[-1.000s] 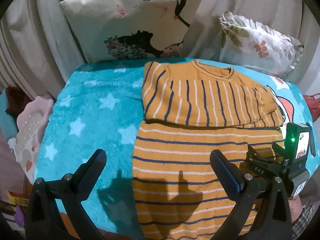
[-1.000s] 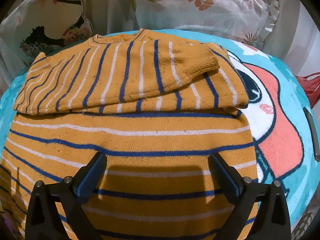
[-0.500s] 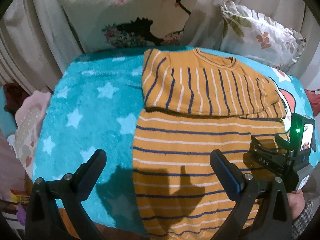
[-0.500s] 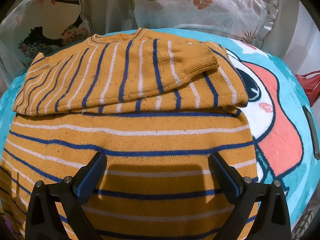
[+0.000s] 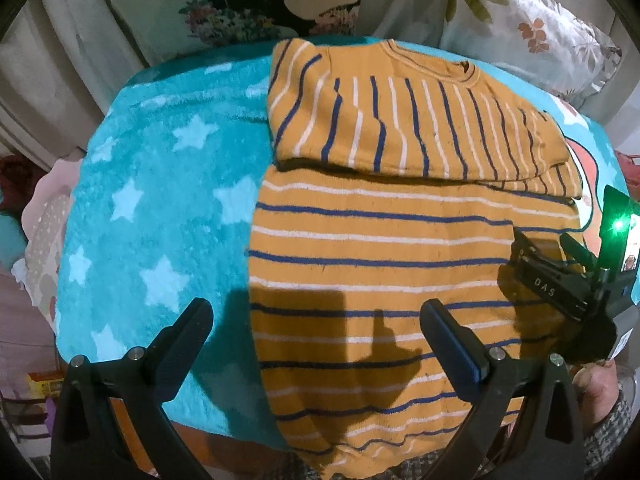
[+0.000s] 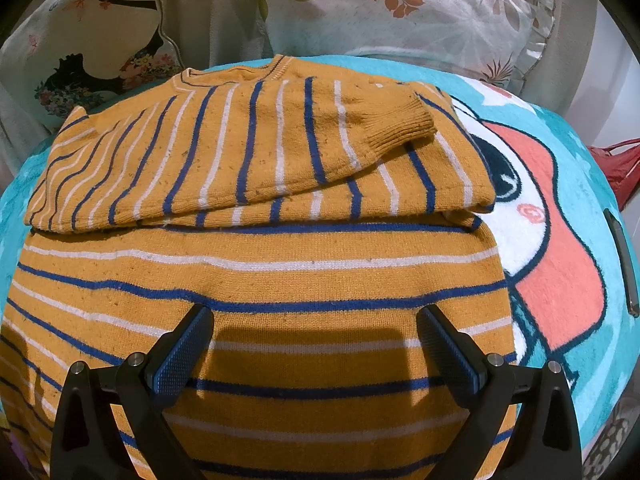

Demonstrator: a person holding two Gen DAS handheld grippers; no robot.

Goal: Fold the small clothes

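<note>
Now my left gripper (image 5: 316, 330) sits lower and closer over the near part of the striped sweater (image 5: 400, 248) than it did a second ago — the pillows have slid up toward the top of its view and the sweater's hem fills more of the bottom. Its jaws stand wide apart, holding nothing, straddling the sweater's left edge, with one finger over the star-patterned blanket (image 5: 160, 200) and the other over the knit. My right gripper (image 6: 314, 332) has barely shifted; it hovers over the lower body of the sweater (image 6: 280, 280), jaws likewise spread and empty.

The sweater lies flat on the blanket, both sleeves already folded across the chest, the ribbed cuff (image 6: 404, 128) of the top one resting near the right shoulder. I judge the sleeve step done and the next fold to be bringing the hem up over the sleeves, so this lowering reads as me closing in on the bottom edge.

The hem hangs slightly past the blanket's near edge, which should make it easy to pinch. Left of the sweater there is a broad stretch of open blanket; on the right, the blanket's cartoon print (image 6: 560, 248) shows bare room too. The pillows (image 6: 400, 12) stand close behind the collar, so the fold should stop short of them.
</note>
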